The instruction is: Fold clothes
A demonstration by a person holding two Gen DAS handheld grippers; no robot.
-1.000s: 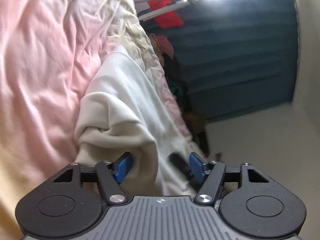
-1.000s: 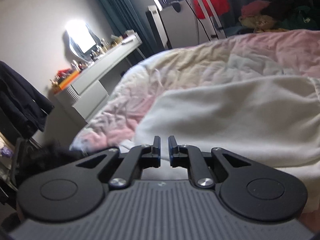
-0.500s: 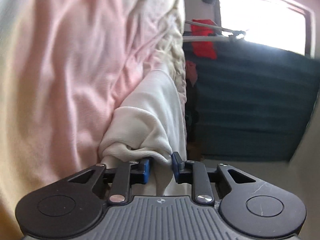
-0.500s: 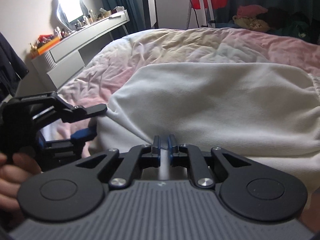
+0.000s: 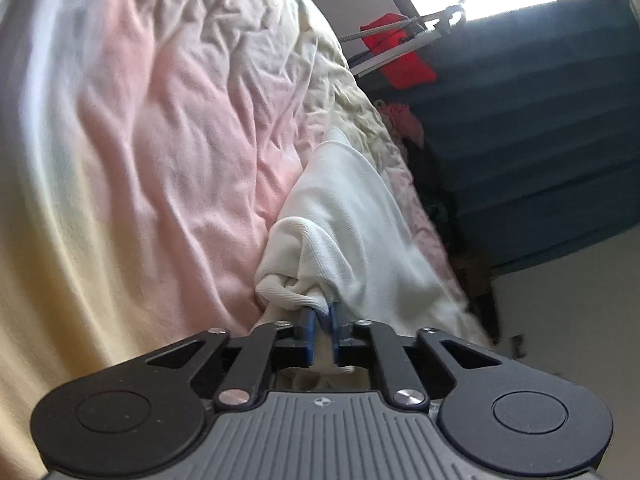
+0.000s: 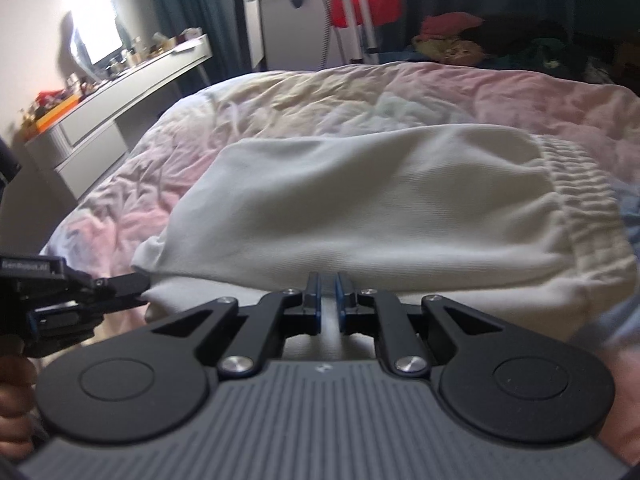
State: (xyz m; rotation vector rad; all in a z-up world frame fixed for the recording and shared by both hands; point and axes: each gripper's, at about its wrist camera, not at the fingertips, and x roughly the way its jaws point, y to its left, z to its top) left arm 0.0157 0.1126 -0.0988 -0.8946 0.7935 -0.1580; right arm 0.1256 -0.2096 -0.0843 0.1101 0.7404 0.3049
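left claw (image 5: 323, 312): pinching trousers (image 6: 360, 200) corner, jaws opening | right claw (image 6: 328, 280): pinching near edge | trousers' length runs crosswise ahead, waistband right

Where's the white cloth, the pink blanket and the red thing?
white cloth (image 6: 360, 200): right wrist view, its flat middle.
pink blanket (image 5: 160, 160): left wrist view, a wrinkled part.
red thing (image 5: 404, 64): left wrist view, its middle.
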